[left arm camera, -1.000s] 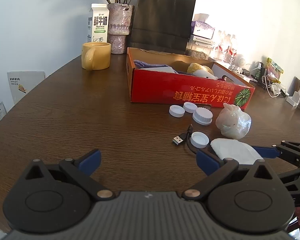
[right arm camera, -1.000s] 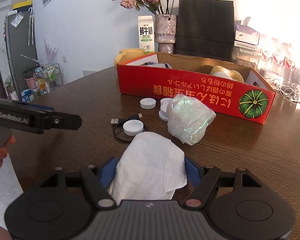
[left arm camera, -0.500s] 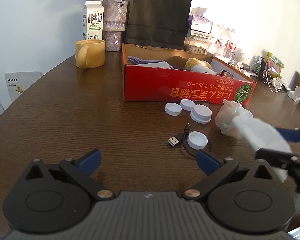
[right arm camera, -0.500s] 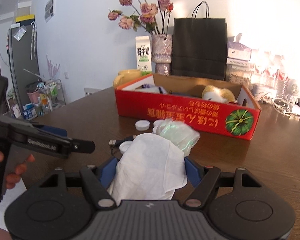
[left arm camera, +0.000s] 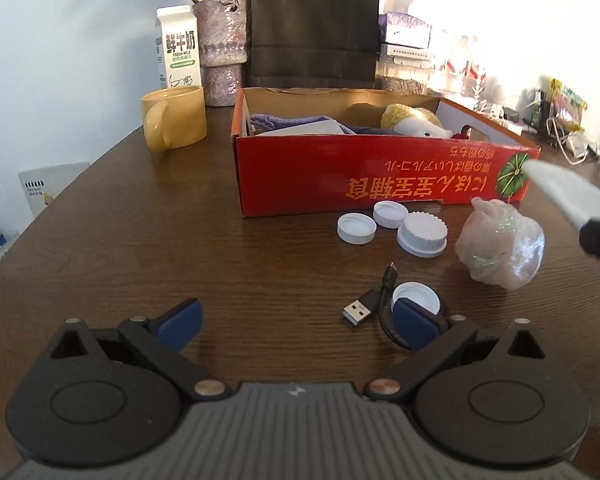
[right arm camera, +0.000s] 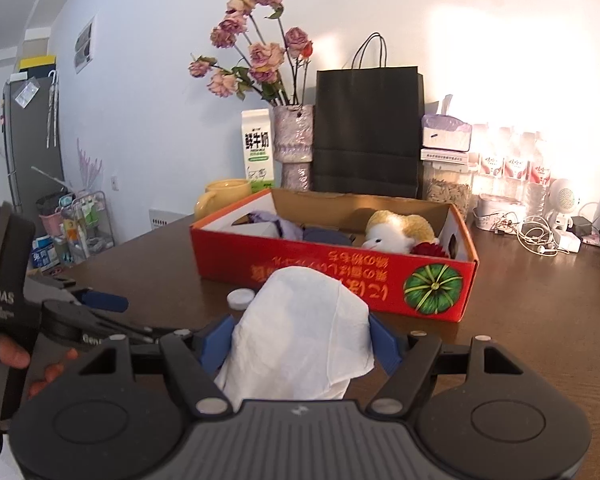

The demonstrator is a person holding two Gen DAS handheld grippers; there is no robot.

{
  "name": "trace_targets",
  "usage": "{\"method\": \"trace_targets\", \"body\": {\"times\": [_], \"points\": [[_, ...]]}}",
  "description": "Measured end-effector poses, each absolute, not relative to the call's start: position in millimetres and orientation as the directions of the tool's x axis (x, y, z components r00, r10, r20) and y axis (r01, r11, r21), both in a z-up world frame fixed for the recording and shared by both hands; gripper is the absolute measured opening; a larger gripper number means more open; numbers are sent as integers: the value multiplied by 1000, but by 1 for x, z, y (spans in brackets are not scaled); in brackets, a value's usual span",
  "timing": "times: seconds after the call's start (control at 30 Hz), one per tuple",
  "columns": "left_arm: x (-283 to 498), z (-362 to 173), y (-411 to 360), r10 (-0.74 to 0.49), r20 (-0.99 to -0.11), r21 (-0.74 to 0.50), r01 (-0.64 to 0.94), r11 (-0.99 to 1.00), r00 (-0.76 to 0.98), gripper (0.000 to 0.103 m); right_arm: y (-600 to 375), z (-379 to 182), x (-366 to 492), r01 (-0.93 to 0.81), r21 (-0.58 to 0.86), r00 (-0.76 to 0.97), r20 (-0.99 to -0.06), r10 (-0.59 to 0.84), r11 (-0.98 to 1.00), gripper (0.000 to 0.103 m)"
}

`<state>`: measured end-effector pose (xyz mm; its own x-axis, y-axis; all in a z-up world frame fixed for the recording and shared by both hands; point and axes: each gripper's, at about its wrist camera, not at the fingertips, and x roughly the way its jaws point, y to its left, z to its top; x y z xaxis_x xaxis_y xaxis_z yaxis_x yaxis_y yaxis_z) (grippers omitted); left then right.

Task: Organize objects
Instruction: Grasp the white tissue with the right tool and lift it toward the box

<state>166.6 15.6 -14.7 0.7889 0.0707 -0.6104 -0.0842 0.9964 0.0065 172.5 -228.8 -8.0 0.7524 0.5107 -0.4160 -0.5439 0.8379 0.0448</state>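
Right tongs (right arm camera: 300, 344): clamped on a white tissue (right arm camera: 304, 332), pads pressing both its sides, carried above the counter (right arm camera: 540, 320) in front of the red box (right arm camera: 340, 276). Left tongs (left arm camera: 296, 320): wide apart, empty, low over the counter beside a USB cable (left arm camera: 368, 308) and one white cap (left arm camera: 418, 298). Box: open-topped, holding a plush toy (right arm camera: 400, 232), purple cloth (right arm camera: 276, 220) and other items; free room appears at its middle. Loose items on the counter, in front of the box: three more caps (left arm camera: 388, 226), touching or nearly so, and a crumpled plastic bag (left arm camera: 500, 244). Step in hand, judged: tissue to box. Handling advice: lift the tissue clear of the near wall before moving in, since its limp lower edge could snag on the cardboard rim; release only once it hangs over the free middle; keep the left tongs well away from the crossing path, then take the caps.
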Motion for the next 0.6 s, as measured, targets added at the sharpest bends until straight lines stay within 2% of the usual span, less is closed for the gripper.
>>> {"method": "trace_targets", "body": {"times": [0.43,0.53,0.6], "points": [[184,-19,9,92,-621,90,-46,995,779,102,-233,-11,218,-537,106,749,-397,531,837,72],[186,-18,6,70,-613,111,-2,994,787,94,-235,-16,223,-537,130,744,-393,540,834,72],[186,-17,3,38,-606,122,46,992,795,78,-238,-20,225,-533,145,744,-390,543,834,72]]}}
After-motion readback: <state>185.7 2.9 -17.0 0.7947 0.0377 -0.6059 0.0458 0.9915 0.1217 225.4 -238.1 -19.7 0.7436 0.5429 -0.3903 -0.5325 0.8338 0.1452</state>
